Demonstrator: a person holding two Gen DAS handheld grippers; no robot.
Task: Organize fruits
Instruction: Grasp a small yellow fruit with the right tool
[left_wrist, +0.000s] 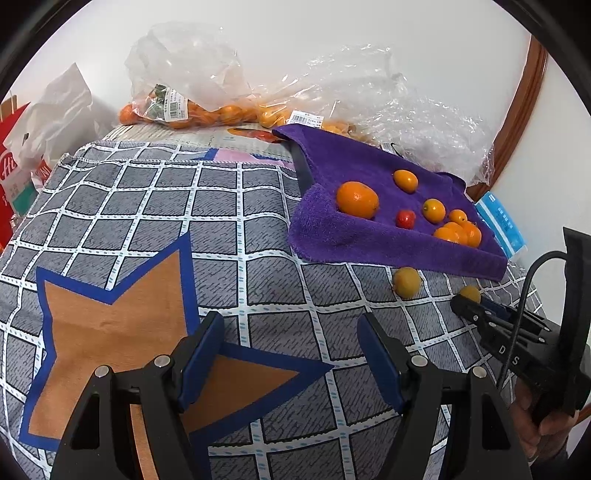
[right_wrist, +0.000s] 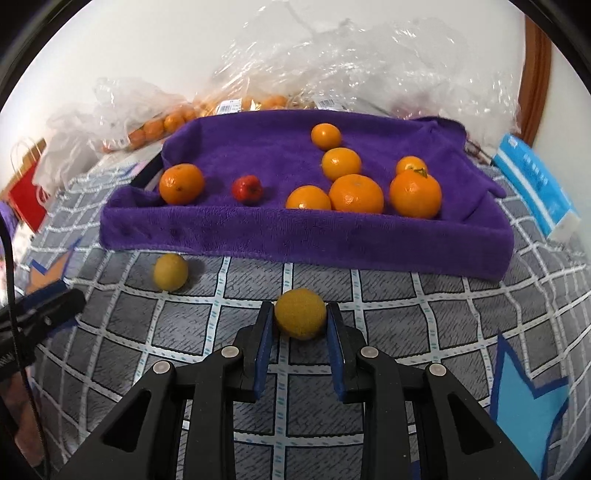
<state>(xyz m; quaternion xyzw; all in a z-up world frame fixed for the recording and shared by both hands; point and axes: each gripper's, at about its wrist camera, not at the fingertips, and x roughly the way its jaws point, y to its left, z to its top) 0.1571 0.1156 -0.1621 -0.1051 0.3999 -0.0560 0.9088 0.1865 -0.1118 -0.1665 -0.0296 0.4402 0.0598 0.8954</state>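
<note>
Left wrist: left gripper (left_wrist: 290, 354) jaws apart, empty, over checked cloth (left_wrist: 147, 206). Right wrist: right gripper (right_wrist: 300, 319) clamped on yellow fruit (right_wrist: 300, 313) on the cloth, just before purple towel (right_wrist: 295, 229) holding oranges (right_wrist: 356, 194); second yellow fruit (right_wrist: 170, 272) loose nearby.

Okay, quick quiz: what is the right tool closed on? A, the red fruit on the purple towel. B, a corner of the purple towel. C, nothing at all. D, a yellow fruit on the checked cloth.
D: the right tool has both blue pads pressed against a yellow fruit resting on the checked cloth, in front of the purple towel.
</note>
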